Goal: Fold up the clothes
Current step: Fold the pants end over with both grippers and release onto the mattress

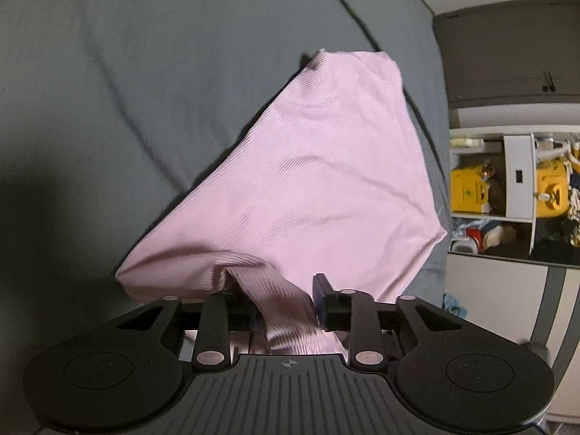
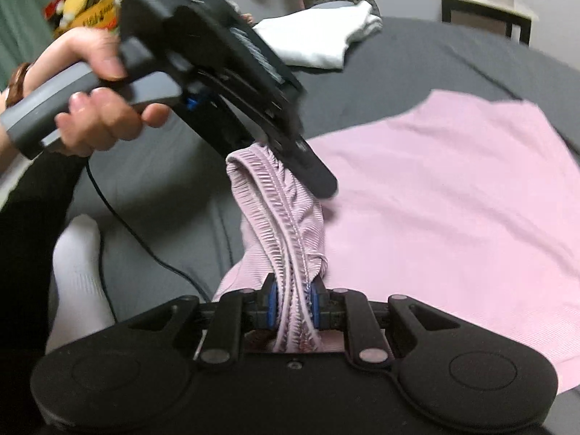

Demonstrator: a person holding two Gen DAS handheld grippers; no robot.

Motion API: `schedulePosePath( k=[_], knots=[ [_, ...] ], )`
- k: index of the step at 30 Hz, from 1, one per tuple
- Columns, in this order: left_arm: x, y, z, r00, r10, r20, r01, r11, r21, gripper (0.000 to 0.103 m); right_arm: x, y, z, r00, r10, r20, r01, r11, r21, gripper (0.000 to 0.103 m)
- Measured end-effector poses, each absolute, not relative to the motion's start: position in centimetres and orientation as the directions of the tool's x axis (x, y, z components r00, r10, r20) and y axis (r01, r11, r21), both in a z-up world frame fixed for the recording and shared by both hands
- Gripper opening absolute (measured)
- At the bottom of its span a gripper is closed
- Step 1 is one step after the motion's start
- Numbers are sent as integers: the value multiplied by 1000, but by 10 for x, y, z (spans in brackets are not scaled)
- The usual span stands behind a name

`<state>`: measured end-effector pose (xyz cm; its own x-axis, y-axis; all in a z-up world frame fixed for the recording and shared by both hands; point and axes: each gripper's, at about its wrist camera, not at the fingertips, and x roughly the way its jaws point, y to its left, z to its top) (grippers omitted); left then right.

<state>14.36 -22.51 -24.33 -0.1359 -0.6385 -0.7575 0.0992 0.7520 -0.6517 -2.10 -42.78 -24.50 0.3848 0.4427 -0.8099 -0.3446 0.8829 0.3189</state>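
Right claw is clamped on the ribbed hem band of the pink garment, blue pads pinching the bunched edge from both sides. Left claw, held in a hand, grips the same band a little further along, so a short twisted run of hem hangs lifted between the two. In the left wrist view the left claw has fabric pinched between its pads; the garment spreads away from it.

Where it lies: the garment's body is flat on the dark grey bed cover, roughly spread, a few soft wrinkles, near corner raised off the surface by the two grips. Left view shows a slanted left edge, so part may already be turned over, but I can't confirm the layer count.

Progress, as a judgement: mid-fold on this piece. Both grips are set on one edge, and the garment isn't a compact folded stack now. Remaining: carry that edge across, lay it down, and likely more folds to reach final size.

White clothing sits at the far end of the bed, looks loosely folded; too blurred to call it done or waiting.
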Motion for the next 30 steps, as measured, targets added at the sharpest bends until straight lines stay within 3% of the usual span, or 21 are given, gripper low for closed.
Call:
schedulePosePath(
  k=[3,11,16,19,22,25,30],
  knots=[
    [152,-232,-240,-137,-621,-771,133,760,-636,36,-16,-443,-253,385,476,-791,-314,873,373,19],
    [136,-217,-224,2,-650,-760,299,725,-620,37,4,-487,-249,439,564,-699,-246,824,510,21],
    [126,-209,-214,86,-671,-737,398,701,-592,37,12,-497,-258,471,484,-737,-166,870,465,21],
    [120,-203,-208,134,-684,-717,456,685,-568,37,2,-505,-255,516,454,-727,-103,875,473,41],
    [113,-199,-207,168,-654,-737,520,694,-498,37,-13,-513,-242,561,428,-708,-44,870,491,43],
    [106,-195,-208,200,-606,-770,582,705,-404,37,-26,-516,-239,544,440,-715,2,851,525,55],
    [100,-188,-212,272,-560,-783,672,693,-262,37,-36,-512,-260,478,476,-738,67,818,571,55]
  ],
)
